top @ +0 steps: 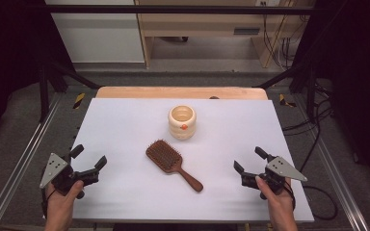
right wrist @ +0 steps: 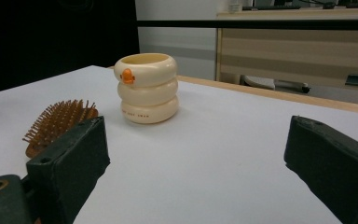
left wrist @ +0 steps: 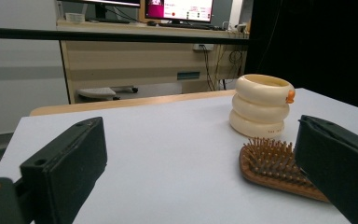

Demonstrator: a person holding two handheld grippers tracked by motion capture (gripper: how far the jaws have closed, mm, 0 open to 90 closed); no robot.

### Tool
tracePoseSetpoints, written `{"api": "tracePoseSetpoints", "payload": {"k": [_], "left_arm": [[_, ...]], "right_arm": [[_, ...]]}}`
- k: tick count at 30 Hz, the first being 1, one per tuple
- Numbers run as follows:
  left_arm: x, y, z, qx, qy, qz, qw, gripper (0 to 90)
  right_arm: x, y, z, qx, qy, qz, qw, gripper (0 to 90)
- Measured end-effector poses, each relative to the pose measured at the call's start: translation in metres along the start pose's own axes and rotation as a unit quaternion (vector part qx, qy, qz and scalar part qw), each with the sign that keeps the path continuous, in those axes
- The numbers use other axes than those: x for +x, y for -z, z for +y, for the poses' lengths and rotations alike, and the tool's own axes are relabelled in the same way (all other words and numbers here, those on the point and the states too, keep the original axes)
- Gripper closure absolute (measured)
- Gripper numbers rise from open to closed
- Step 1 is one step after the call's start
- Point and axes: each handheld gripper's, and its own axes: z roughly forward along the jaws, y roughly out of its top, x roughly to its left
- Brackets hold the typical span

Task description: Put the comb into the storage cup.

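A wooden hairbrush [top: 172,163] lies bristles up in the middle of the white table [top: 125,125], handle toward the near right. Behind it stands a cream cup [top: 182,121] of three stacked rings with a small orange knob. My left gripper [top: 89,158] rests at the near left edge, open and empty. My right gripper [top: 249,160] sits at the near right, open and empty too. The left gripper view has the brush [left wrist: 272,163] beside its right jaw and the cup [left wrist: 261,105] beyond. In the right gripper view the cup [right wrist: 147,87] stands ahead, the brush [right wrist: 58,122] behind the left jaw.
A wooden strip [top: 180,92] runs along the table's far edge. Metal rails [top: 24,154] flank the table on both sides. Cables [top: 318,125] trail over the floor to the right. A beige desk [top: 207,29] stands beyond.
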Motion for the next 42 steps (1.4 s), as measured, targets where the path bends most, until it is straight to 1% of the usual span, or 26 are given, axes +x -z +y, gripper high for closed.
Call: {"api": "tracePoseSetpoints", "payload": {"k": [2, 3, 5, 7, 9, 10, 11, 13, 14, 16, 19, 22, 23, 24, 28, 29, 30, 31, 34, 35, 36, 37, 38, 39, 40, 42], "left_arm": [[-0.001, 0.000, 0.000, 0.003, 0.000, 0.000, 1.0000, 2.6], [-0.002, -0.001, 0.000, 0.005, -0.002, 0.003, 1.0000, 2.6], [-0.003, -0.003, 0.000, 0.009, 0.000, -0.002, 1.0000, 2.7], [-0.004, -0.003, 0.000, 0.011, -0.001, -0.002, 0.9999, 3.0], [-0.005, -0.004, -0.001, 0.019, -0.001, -0.002, 0.9998, 3.4], [-0.006, -0.005, -0.001, 0.023, -0.003, 0.002, 0.9997, 3.5], [-0.007, -0.005, -0.001, 0.028, -0.006, 0.002, 0.9996, 4.1], [-0.012, -0.010, 0.000, 0.038, -0.011, -0.010, 0.9992, 6.3], [-0.012, -0.010, 0.000, 0.038, -0.011, -0.010, 0.9992, 6.7], [-0.015, -0.013, 0.001, 0.046, -0.021, -0.015, 0.9986, 6.9], [-0.019, -0.019, 0.003, 0.057, -0.029, -0.024, 0.9976, 8.8], [-0.021, -0.026, 0.005, 0.063, -0.032, -0.033, 0.9970, 10.2], [-0.022, -0.032, 0.007, 0.068, -0.033, -0.036, 0.9965, 11.1], [-0.022, -0.032, 0.007, 0.068, -0.033, -0.036, 0.9965, 12.4], [-0.022, -0.041, 0.009, 0.073, -0.029, -0.041, 0.9960, 20.6], [-0.022, -0.043, 0.010, 0.077, -0.031, -0.040, 0.9957, 20.6], [-0.022, -0.045, 0.010, 0.079, -0.032, -0.040, 0.9956, 26.0], [-0.022, -0.047, 0.010, 0.082, -0.032, -0.040, 0.9954, 26.0], [-0.024, -0.052, 0.010, 0.086, -0.030, -0.046, 0.9948, 37.0], [-0.025, -0.053, 0.010, 0.088, -0.031, -0.045, 0.9946, 37.0], [-0.026, -0.055, 0.010, 0.091, -0.034, -0.047, 0.9942, 42.2], [-0.028, -0.057, 0.010, 0.093, -0.036, -0.049, 0.9938, 44.8], [-0.029, -0.058, 0.010, 0.095, -0.040, -0.050, 0.9934, 44.8], [-0.030, -0.060, 0.010, 0.096, -0.036, -0.053, 0.9933, 51.8], [-0.031, -0.062, 0.010, 0.098, -0.029, -0.057, 0.9932, 51.8], [-0.033, -0.066, 0.011, 0.105, -0.027, -0.057, 0.9925, 57.3]], "right_arm": [[0.000, 0.000, 0.000, 0.001, 0.001, -0.001, 1.0000, 6.4], [0.001, 0.001, 0.000, 0.000, 0.000, -0.001, 1.0000, 6.5], [0.000, 0.001, 0.000, 0.001, -0.002, -0.002, 1.0000, 6.6], [-0.001, 0.001, -0.001, 0.003, -0.002, -0.001, 1.0000, 6.6], [-0.001, -0.001, -0.001, 0.006, 0.000, -0.002, 1.0000, 6.8], [-0.001, -0.001, -0.002, 0.008, -0.001, -0.002, 1.0000, 6.8], [-0.001, -0.001, -0.001, 0.008, -0.001, -0.002, 1.0000, 6.8], [0.000, -0.002, -0.002, 0.010, 0.001, -0.003, 0.9999, 6.9], [0.000, -0.002, -0.002, 0.012, 0.002, -0.002, 0.9999, 6.9], [0.001, -0.002, -0.002, 0.013, 0.003, -0.002, 0.9999, 6.9], [0.001, -0.002, -0.002, 0.014, 0.003, -0.004, 0.9999, 6.9], [0.001, -0.002, -0.001, 0.011, 0.000, -0.002, 0.9999, 6.8], [0.001, -0.002, -0.001, 0.011, 0.001, -0.001, 0.9999, 6.8], [0.002, -0.002, -0.001, 0.012, 0.003, -0.001, 0.9999, 6.7], [0.004, -0.003, -0.001, 0.014, 0.007, 0.001, 0.9999, 6.6], [0.004, -0.003, -0.001, 0.014, 0.007, 0.001, 0.9999, 6.6], [0.004, -0.003, -0.001, 0.013, 0.006, 0.001, 0.9999, 6.6], [0.004, -0.003, -0.001, 0.013, 0.006, 0.001, 0.9999, 6.6], [0.005, -0.003, -0.001, 0.012, 0.006, 0.002, 0.9999, 6.5], [0.005, -0.003, -0.001, 0.012, 0.006, 0.002, 0.9999, 6.5], [0.005, -0.003, 0.000, 0.012, 0.006, 0.002, 0.9999, 6.5], [0.005, -0.003, -0.001, 0.013, 0.005, 0.002, 0.9999, 6.6], [0.005, -0.003, -0.001, 0.013, 0.005, 0.002, 0.9999, 6.6], [0.005, -0.004, -0.001, 0.015, 0.004, 0.002, 0.9999, 6.6], [0.005, -0.004, -0.001, 0.015, 0.004, 0.002, 0.9999, 6.6], [0.005, -0.004, -0.001, 0.016, 0.005, 0.001, 0.9999, 6.6]]}}
